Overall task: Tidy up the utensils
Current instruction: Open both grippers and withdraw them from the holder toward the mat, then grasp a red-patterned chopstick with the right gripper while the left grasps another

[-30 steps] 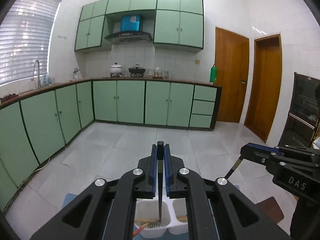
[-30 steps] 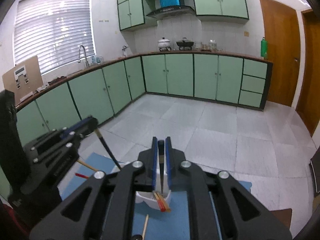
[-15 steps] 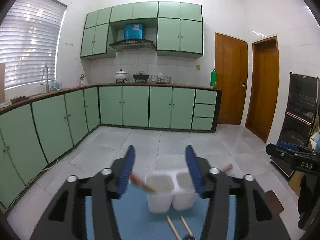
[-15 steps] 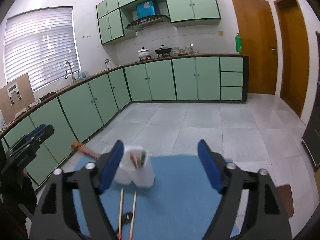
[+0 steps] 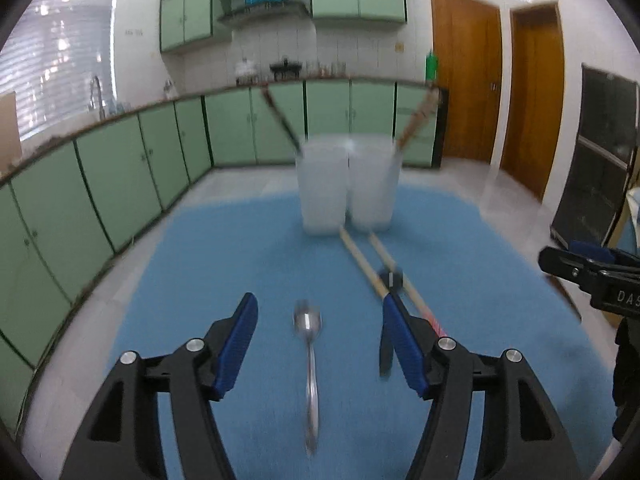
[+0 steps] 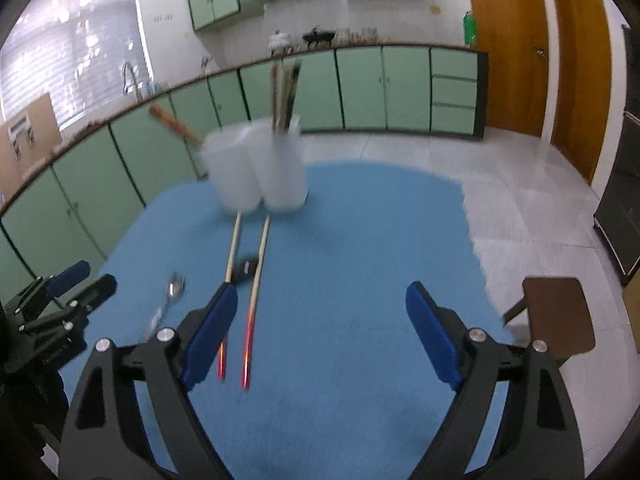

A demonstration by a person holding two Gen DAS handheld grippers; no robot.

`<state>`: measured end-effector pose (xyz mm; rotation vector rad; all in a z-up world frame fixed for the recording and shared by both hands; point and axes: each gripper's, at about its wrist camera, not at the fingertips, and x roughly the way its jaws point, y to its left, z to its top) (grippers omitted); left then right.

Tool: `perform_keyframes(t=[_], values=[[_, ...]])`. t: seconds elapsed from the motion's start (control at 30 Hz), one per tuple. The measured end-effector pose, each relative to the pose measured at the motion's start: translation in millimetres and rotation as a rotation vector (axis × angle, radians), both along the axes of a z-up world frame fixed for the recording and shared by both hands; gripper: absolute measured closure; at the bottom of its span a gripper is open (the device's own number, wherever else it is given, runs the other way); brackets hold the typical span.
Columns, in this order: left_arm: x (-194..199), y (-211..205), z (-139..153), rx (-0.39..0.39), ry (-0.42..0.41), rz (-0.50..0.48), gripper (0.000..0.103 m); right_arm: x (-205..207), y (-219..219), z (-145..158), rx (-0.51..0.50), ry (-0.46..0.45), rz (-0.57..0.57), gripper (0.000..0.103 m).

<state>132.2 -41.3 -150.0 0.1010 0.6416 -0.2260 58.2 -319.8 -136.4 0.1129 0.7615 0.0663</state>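
Both your claws are empty and spread wide, so you are between picks: some utensils already stand in the holder [image 5: 347, 184], and what lies loose on the blue mat [image 5: 224, 264] is yet to be gathered.

Your left claw [image 5: 318, 332] hangs low over the mat with the spoon [image 5: 309, 344] lying straight between its fingers, bowl away from you and handle running back under the claw. That reads as the next thing to take. The fingers straddle it but do not touch it.

Your right claw [image 6: 320, 332] is over bare mat. The two chopsticks [image 6: 256, 276] lie side by side just left of it, thin ends near the holder's foot and red ends toward you; its left finger hides part of the nearer one. A small dark thing [image 6: 246, 269] sits between the sticks; it is too blurred to name.

The holder is a white twin cup at the far end of the mat. From the left view, one dark stick leans out of its left cup and a brown one out of its right; from the right view, a bunch stands upright in one cup.

For the spoon, you will likely need to lower the left claw until its tips meet the mat, then close across the narrow handle rather than the bowl. It is thin and flat on cloth, so a shallow bite may slide off. Lift it clear, tip it upright, and lower it into a cup without knocking the leaning sticks.
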Motion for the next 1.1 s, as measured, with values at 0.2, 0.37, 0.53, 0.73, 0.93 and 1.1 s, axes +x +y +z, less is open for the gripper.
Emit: perform_keyframes(t=[0.2, 0.37, 0.53, 0.73, 0.93, 1.1], values=[[-20, 9, -43, 0.023, 0.097, 0.044, 0.039, -5, 33, -32, -0.022, 0.069, 0.061, 0.038], [-22, 21, -48, 0.026, 0.115, 0.084, 0.039, -6, 47, -46, -0.026, 0.109, 0.087, 0.056], [-22, 28, -48, 0.007, 0.116, 0.107, 0.039, 0, 53, -54, -0.035, 0.149, 0.096, 0.069], [-22, 28, -47, 0.006, 0.114, 0.109, 0.039, 6, 60, -58, -0.049, 0.170, 0.094, 0.079], [-21, 25, -45, -0.002, 0.114, 0.109, 0.039, 10, 59, -59, -0.050, 0.171, 0.100, 0.098], [-20, 16, -42, -0.019, 0.127, 0.097, 0.039, 5, 46, -55, -0.006, 0.150, 0.077, 0.098]])
